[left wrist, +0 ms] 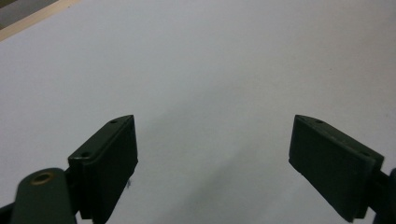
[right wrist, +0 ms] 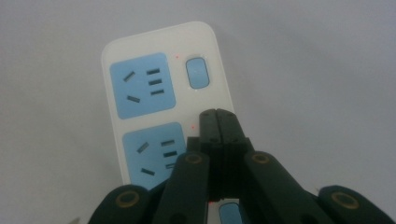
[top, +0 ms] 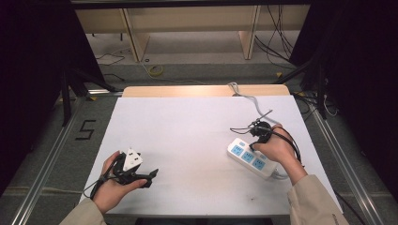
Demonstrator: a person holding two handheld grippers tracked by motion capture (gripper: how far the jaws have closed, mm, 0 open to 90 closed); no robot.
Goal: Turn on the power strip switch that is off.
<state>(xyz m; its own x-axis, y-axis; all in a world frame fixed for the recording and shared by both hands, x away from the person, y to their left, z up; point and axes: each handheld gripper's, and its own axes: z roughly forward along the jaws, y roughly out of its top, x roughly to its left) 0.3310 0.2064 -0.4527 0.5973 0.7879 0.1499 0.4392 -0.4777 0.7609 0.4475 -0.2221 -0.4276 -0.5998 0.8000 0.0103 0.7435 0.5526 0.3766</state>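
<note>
A white power strip (top: pixel 250 157) with blue sockets and blue rocker switches lies at the right of the white table (top: pixel 187 140). In the right gripper view the strip (right wrist: pixel 140 84) shows two sockets and one switch (right wrist: pixel 195 72) at its end. My right gripper (right wrist: pixel 217 114) is shut with nothing between its jaws. Its tips sit over the strip beside the second socket (right wrist: pixel 154 151) and hide what lies under them. From above, the right gripper (top: pixel 255 142) points down at the strip. My left gripper (top: pixel 151 176) rests at the near left, open and empty (left wrist: pixel 217 158).
A light cable (top: pixel 248 98) runs from the table's far edge toward the right hand. A wooden strip (top: pixel 202 90) borders the far side. Cables lie on the floor beyond, and metal rails run along both sides of the table.
</note>
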